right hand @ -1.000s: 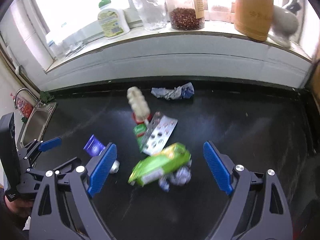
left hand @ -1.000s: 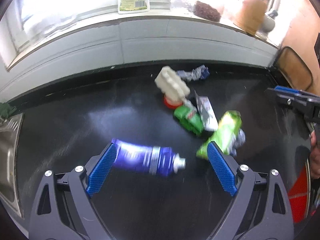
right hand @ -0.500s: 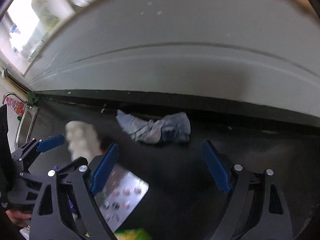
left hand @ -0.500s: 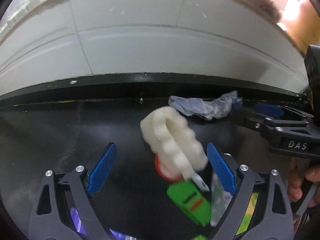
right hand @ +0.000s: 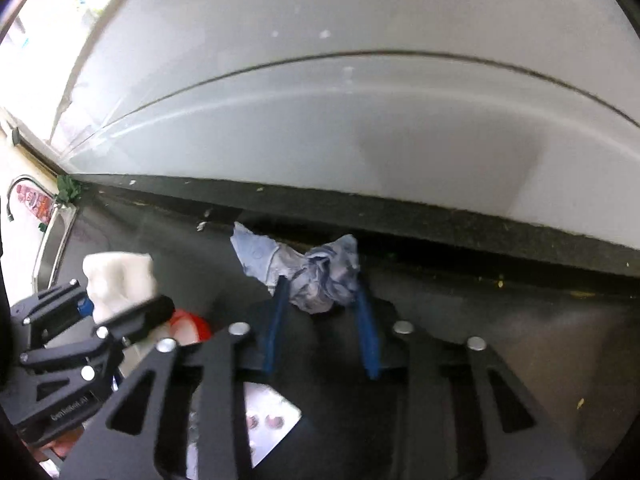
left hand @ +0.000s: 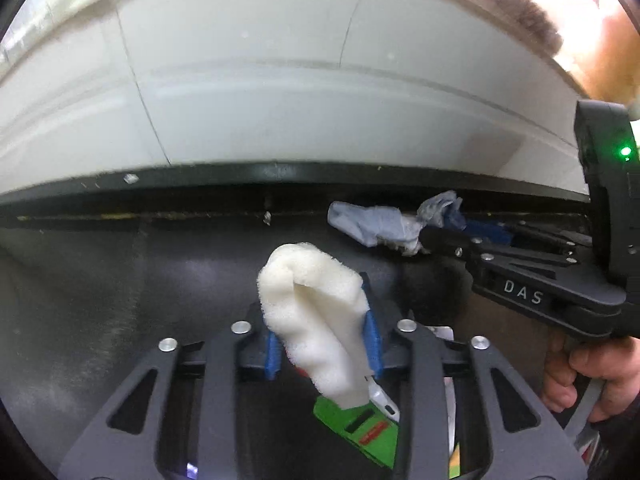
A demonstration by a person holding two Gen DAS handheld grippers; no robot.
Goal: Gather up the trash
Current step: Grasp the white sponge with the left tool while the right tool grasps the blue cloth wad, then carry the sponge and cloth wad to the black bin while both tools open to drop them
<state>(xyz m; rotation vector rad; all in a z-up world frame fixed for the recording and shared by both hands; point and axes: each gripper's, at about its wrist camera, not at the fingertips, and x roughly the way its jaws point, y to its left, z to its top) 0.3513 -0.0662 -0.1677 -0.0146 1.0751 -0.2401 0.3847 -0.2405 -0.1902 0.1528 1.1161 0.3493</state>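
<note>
My left gripper [left hand: 322,320] is shut on a white foam piece [left hand: 316,316], which is squeezed between the blue pads on the black counter [left hand: 120,300]. A green wrapper [left hand: 356,432] lies just below it. My right gripper [right hand: 320,304] is shut on a crumpled blue-grey wrapper [right hand: 320,276] near the back wall. That wrapper also shows in the left wrist view [left hand: 380,224], with the right gripper [left hand: 440,236] on it. The foam [right hand: 118,280] and the left gripper [right hand: 116,312] show at the left of the right wrist view.
A white tiled wall [left hand: 280,100] rises right behind the counter's back edge. A pill blister pack [right hand: 268,420] lies under my right gripper. A red cap [right hand: 188,328] sits by the foam. A steel sink [right hand: 52,248] and tap are at the far left.
Both grippers moved forward to the back of the counter and closed: the left on the white foam, the right on the blue-grey wrapper. A second ago both were open.
</note>
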